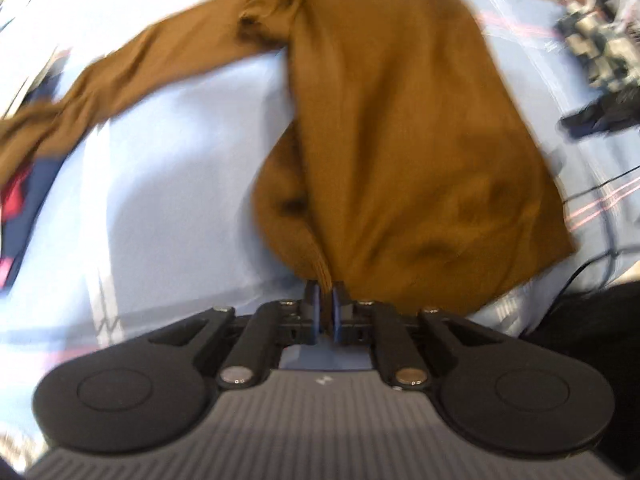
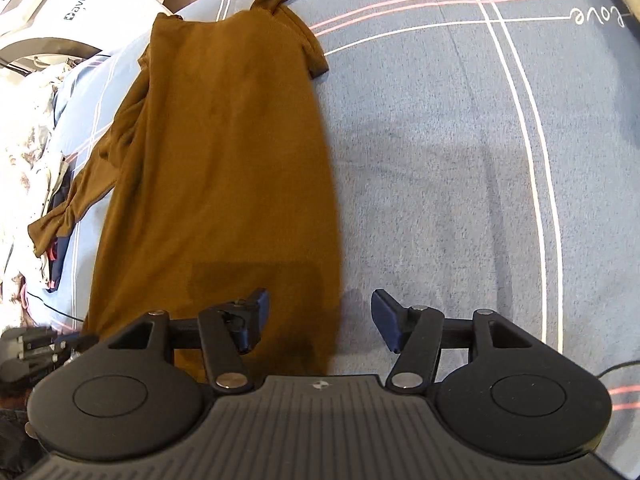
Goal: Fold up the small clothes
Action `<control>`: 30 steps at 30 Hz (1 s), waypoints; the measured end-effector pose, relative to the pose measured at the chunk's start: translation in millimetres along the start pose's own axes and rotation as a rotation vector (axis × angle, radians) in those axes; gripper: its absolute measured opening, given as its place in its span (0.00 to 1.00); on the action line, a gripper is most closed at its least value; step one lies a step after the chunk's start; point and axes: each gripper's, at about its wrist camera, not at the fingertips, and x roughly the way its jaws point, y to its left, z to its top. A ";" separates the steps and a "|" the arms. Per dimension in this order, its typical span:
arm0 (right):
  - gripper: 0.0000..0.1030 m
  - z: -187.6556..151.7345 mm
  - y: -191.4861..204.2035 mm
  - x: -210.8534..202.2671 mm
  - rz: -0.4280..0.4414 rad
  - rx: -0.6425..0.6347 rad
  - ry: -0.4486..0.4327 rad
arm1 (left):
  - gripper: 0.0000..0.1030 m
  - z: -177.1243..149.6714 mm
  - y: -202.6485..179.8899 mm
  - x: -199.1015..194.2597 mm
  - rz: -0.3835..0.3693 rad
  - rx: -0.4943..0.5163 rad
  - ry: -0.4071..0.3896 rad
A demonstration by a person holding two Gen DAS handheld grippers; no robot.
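A brown long-sleeved top lies on a blue bedsheet, one sleeve stretched out to the left. My left gripper is shut on the top's ribbed hem and lifts that edge. In the right wrist view the same brown top lies lengthwise, folded along its right side. My right gripper is open and empty, just above the near hem, its left finger over the cloth and its right finger over the bare sheet.
A heap of other clothes lies at the left edge of the bed. White boxes stand beyond the far left corner. A black cable runs over the sheet at the right. Clutter stands at the far right.
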 end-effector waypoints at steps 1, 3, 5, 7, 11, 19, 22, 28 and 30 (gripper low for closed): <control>0.92 4.4 2.5 4.8 -0.001 -0.005 -0.001 | 0.06 -6.5 6.0 3.8 0.011 -0.027 0.028; 0.92 14.4 4.3 7.0 -0.009 -0.023 -0.013 | 0.09 -11.8 14.5 11.0 0.031 -0.081 0.072; 0.92 27.7 6.8 9.1 -0.017 -0.036 -0.028 | 0.14 -11.4 17.7 2.1 0.043 -0.116 0.038; 0.93 44.2 10.0 8.1 -0.016 -0.056 -0.062 | 0.34 -2.2 14.5 -12.7 0.053 -0.117 -0.043; 1.00 89.6 6.3 8.2 0.001 -0.014 -0.158 | 0.90 36.4 1.0 -27.0 0.031 -0.099 -0.185; 1.00 187.0 12.3 43.2 -0.004 0.071 -0.243 | 0.90 102.2 -54.5 7.2 -0.094 -0.032 -0.124; 1.00 204.4 20.9 69.9 -0.059 0.044 -0.184 | 0.90 102.5 -66.8 7.9 -0.104 -0.036 -0.101; 0.83 207.5 47.8 93.0 -0.004 -0.082 -0.125 | 0.91 86.6 -82.0 7.5 -0.072 0.031 -0.065; 0.47 209.2 55.4 96.8 -0.051 -0.133 -0.104 | 0.91 87.2 -82.9 8.1 -0.066 0.018 -0.055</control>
